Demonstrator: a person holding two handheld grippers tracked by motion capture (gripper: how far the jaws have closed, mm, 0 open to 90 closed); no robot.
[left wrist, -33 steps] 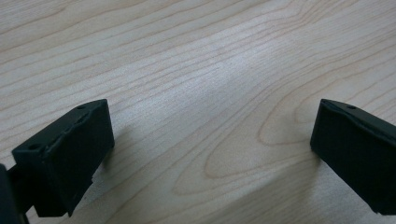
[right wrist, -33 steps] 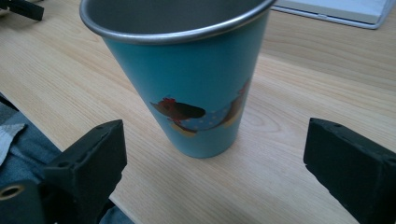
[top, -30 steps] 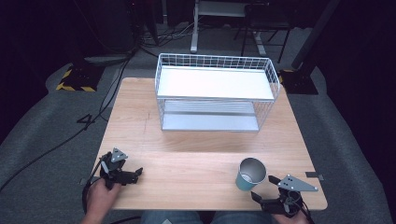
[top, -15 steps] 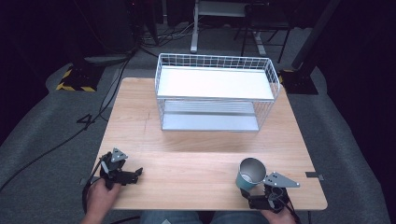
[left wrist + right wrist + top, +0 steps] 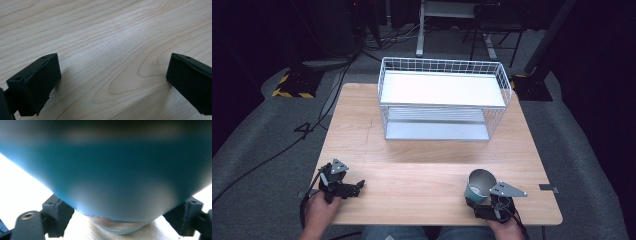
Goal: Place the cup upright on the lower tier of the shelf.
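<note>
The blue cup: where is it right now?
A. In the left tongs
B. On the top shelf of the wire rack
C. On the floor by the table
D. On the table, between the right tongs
D. The cup stands on the table's near right part, and the right tongs have just been closing, with one black pad on each side of the cup's base in the right gripper view.

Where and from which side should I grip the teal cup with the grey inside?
Grip the teal cup low on its round wall, from the table's near edge. It stands upright, narrowing downward, and the right tongs, just closing, already flank its base there.
</note>
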